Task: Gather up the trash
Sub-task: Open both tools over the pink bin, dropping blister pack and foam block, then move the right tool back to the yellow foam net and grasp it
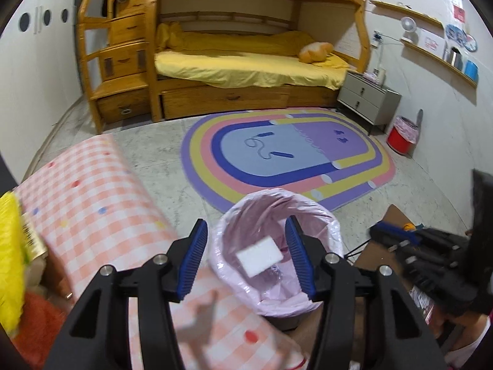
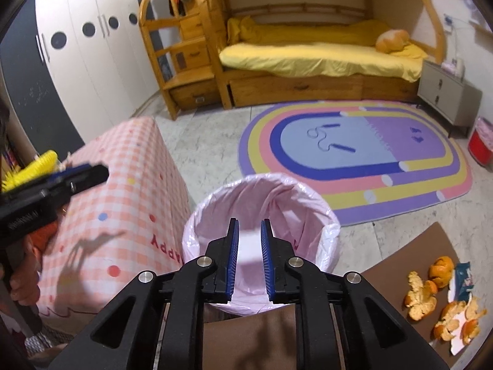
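Right wrist view: right tool (image 2: 249, 259) low centre, blue pads narrowly apart, a blurred white piece (image 2: 249, 248) between them, contact unclear, over the pink-lined bin (image 2: 320, 215). Red letters "APPY" legible on checked cloth (image 2: 129, 191) at left. Orange peels (image 2: 422, 296) lower right on brown table (image 2: 400, 252). Left wrist view: left tool (image 1: 245, 257) wide, gripping nothing; white piece (image 1: 259, 255) inside the bin (image 1: 334, 225).

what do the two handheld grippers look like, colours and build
Both the left gripper and the right gripper are matte black plastic, with angular linkage arms joined by round silver pivot bolts. Each carries two flat fingers faced with ribbed blue pads. No cables or sleeves show.
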Demonstrator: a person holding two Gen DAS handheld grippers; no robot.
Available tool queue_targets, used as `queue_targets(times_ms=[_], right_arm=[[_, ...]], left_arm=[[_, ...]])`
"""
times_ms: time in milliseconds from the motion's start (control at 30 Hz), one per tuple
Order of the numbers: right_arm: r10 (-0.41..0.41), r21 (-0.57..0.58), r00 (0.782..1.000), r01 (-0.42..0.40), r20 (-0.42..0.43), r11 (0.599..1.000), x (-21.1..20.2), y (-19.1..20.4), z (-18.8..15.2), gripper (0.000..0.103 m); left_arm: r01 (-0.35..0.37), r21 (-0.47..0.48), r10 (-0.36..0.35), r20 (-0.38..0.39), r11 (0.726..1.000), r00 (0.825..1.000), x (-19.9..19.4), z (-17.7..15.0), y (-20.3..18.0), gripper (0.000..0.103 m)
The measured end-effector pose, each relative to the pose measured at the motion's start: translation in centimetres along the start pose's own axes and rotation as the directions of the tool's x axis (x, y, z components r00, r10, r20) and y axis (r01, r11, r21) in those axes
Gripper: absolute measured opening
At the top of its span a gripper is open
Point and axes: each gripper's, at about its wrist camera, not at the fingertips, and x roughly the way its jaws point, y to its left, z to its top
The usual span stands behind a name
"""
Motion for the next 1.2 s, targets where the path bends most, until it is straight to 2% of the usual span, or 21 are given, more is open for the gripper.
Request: queue_targets(times_ms=[233,333,367,500,600,700,800,933,1000,1067,1133,1167,1200], right_arm=[[0.038,-0.03,0.998,-0.037,0.057,0.999,-4.6,2.5,0.5,0.019],[0.069,-0.081,0.994,-0.062,0.081,0.995,-6.7,5.1,0.2,0.019],[0.087,-0.1,0.994,-0.079,0.072,0.992,-6.9,6.2,0.2,0.019],[0.116,-0.163,0.993,-0.109,0.035,0.981,-7.4,9.3,0.1,0.022],[0.166,-0.182,0.986,-0.161,0.009,0.97,-7.6,11.7,0.1,0.03],[0.203,-0.228,0.979,-0.198,-0.002,0.953,-7.8,14.6,0.0,0.032],[0.23,-0.288,0.973,-0.223,-0.01,0.931,-8.0,17.6,-0.2,0.032],[0.267,-0.344,0.963,-0.259,-0.025,0.903,-8.1,20.8,-0.1,0.032],[0.288,-0.363,0.957,-0.282,-0.038,0.888,-7.8,22.4,0.2,0.032],[0.299,-0.374,0.953,-0.293,-0.043,0.88,-7.5,23.4,0.4,0.036],[0.304,-0.381,0.952,-0.296,-0.04,0.876,-7.2,24.1,0.6,0.056],[0.306,-0.382,0.951,-0.297,-0.036,0.875,-6.9,24.5,0.8,0.061],[0.308,-0.38,0.951,-0.297,-0.034,0.876,-6.7,24.7,0.9,0.065]], left_arm=[[-0.052,0.0,0.052,0.014,0.999,0.999,-4.4,-1.9,1.1,0.054],[-0.09,-0.009,0.09,0.038,0.996,0.995,-7.3,-3.4,1.8,0.063],[-0.101,-0.017,0.102,0.042,0.995,0.994,-8.1,-4.0,2.1,0.067],[-0.146,-0.043,0.147,0.022,0.988,0.989,-11.0,-6.3,3.8,0.068],[-0.197,-0.079,0.199,0.01,0.977,0.98,-13.2,-7.7,6.0,0.069],[-0.261,-0.122,0.263,0.001,0.957,0.965,-15.5,-8.9,8.1,0.072],[-0.335,-0.154,0.338,-0.011,0.929,0.941,-17.5,-9.8,10.3,0.072],[-0.404,-0.227,0.408,-0.032,0.886,0.912,-19.6,-10.8,13.7,0.072],[-0.416,-0.25,0.42,-0.038,0.874,0.907,-20.4,-11.2,15.1,0.072],[-0.438,-0.273,0.443,-0.047,0.857,0.895,-21.0,-11.7,16.3,0.073],[-0.445,-0.295,0.449,-0.059,0.845,0.892,-21.2,-11.9,17.4,0.077],[-0.448,-0.305,0.452,-0.061,0.84,0.89,-21.4,-12.2,17.8,0.083],[-0.452,-0.313,0.457,-0.062,0.835,0.888,-21.5,-12.2,18.2,0.084]])
